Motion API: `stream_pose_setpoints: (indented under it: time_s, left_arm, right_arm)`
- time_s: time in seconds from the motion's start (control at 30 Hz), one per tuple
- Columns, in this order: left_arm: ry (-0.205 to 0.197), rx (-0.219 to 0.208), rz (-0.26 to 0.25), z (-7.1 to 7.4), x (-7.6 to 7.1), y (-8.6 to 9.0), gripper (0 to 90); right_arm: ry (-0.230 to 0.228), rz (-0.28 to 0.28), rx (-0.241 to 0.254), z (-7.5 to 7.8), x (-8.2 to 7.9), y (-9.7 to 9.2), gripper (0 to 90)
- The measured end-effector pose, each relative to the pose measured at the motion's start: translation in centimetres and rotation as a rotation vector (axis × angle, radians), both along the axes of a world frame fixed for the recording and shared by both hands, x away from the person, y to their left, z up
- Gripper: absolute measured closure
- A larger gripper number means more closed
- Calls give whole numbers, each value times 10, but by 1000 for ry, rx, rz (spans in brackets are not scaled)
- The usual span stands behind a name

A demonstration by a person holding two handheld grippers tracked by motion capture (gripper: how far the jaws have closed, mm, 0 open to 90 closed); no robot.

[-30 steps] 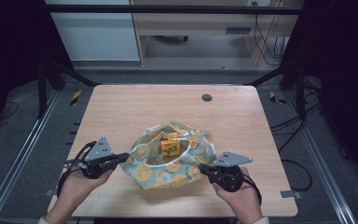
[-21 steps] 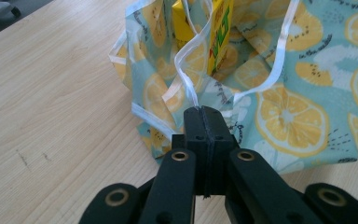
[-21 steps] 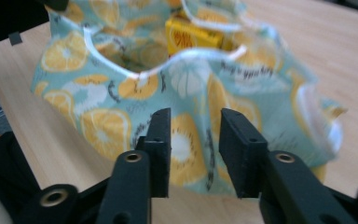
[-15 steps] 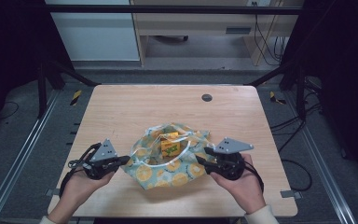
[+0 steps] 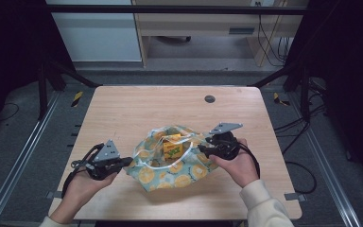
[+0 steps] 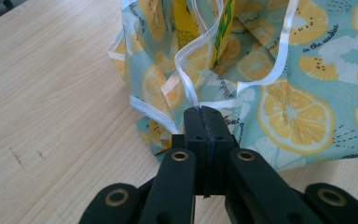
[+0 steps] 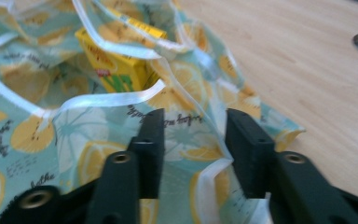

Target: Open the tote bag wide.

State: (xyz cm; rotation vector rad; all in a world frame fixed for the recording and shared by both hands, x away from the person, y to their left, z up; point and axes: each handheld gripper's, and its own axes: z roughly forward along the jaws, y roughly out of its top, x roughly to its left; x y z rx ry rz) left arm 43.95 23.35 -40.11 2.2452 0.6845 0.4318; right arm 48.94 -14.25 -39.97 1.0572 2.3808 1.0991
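L gripper [image 5: 126, 162], high view: held low near the tabletop's [image 5: 137, 109] front-left corner, jaws pinched shut on the left edge of the lemon-print bag [image 5: 172, 168]. Bag sits a bit fwd of the tabletop's centre, toward the front edge, mouth gaping, yellow carton [image 5: 172, 146] upright inside. R gripper [image 5: 202, 148] at the bag's right rim, tips over the fabric; its jaws have just been closing a little, gap left between them. Small dark hole [image 5: 210, 99] near the back edge, well apart from the bag.

Left gripper view: L gripper [image 6: 203, 112] clamped tight on the white hem [image 6: 186, 84] w/ bag cloth spreading beyond.

Right gripper view: R gripper [image 7: 193, 128] jaws apart, bag fabric lying between them, pads not pressing it; carton [image 7: 116, 65] just beyond the rim, blurred.
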Motion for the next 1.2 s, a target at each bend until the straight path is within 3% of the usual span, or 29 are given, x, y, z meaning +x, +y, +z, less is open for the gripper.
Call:
stream_pose_setpoints:
  time_s: [0.13,0.2,0.33,0.43,0.63,0.9,1.2]
  left_arm:
    - [-3,-3,1,1,-1,0,900]
    - [-8,-8,-1,3,-3,0,900]
    - [-15,-10,-10,5,-9,0,900]
    - [-20,14,-19,2,-14,0,900]
    - [18,37,-22,-17,-14,-1,900]
    - [50,62,-11,-37,-11,1,900]
    - [82,55,3,-51,-9,6,900]
  right_arm:
    - [12,29,0,1,-2,-1,854]
    - [-8,30,18,7,-7,-3,887]
    - [-56,47,56,20,-24,-8,892]
    - [-74,71,89,23,-40,-13,892]
    - [-59,120,86,8,-64,-14,893]
    - [8,118,44,-26,-62,-12,894]
    - [39,107,13,-39,-58,-15,895]
